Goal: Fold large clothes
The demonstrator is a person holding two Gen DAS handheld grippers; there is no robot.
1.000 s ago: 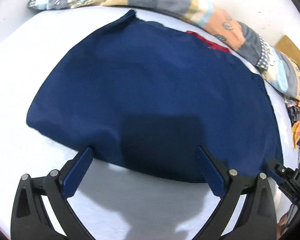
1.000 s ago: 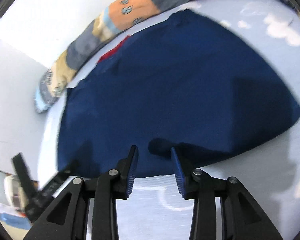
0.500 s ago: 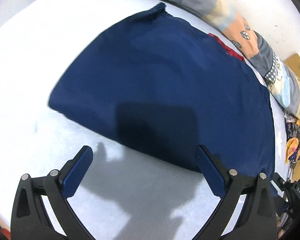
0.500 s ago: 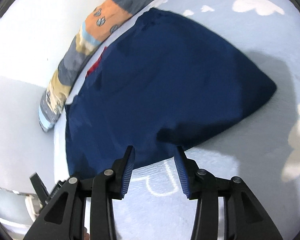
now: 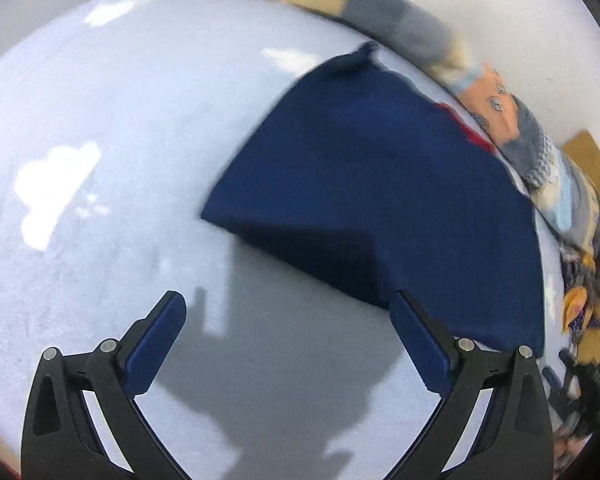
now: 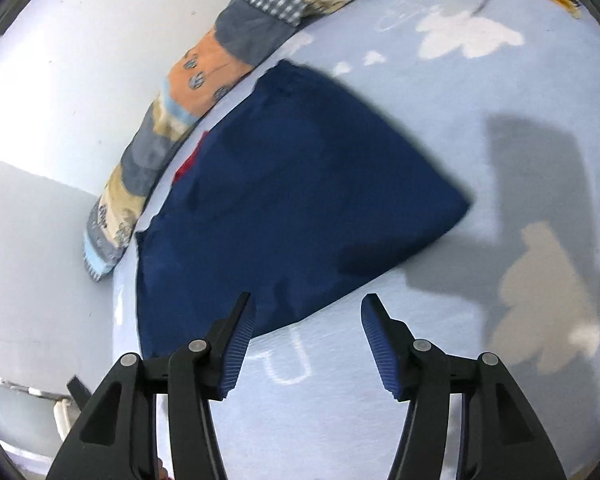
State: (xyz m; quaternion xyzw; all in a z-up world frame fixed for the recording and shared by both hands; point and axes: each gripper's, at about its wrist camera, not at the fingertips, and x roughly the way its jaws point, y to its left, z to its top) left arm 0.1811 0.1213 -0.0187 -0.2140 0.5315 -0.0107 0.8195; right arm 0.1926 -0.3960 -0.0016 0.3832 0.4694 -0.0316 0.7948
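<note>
Both grippers are empty, nothing between their blue pads. The left gripper has its jaws spread wide, and the garment, a navy folded piece, lies ahead of them and off to the right: its near edge runs just past the tip of the right jaw, while the left jaw points at bare sheet, well clear of the cloth. The garment's pointed corner sits ahead of the gap, a little above the midline between the jaws. A shadow falls across the fabric's near edge and onto the sheet in front of the jaws. In the right wrist view, the right gripper also has its jaws apart, somewhat less widely, and the garment lies ahead and to the left: its lower edge dips just beyond the left jaw's tip, and the right jaw faces plain sheet with white cloud prints. A sliver of red shows at the garment's far edge, next to the patchwork quilt rolled along the wall. The garment lies flat on the sheet, untouched by either gripper.
</note>
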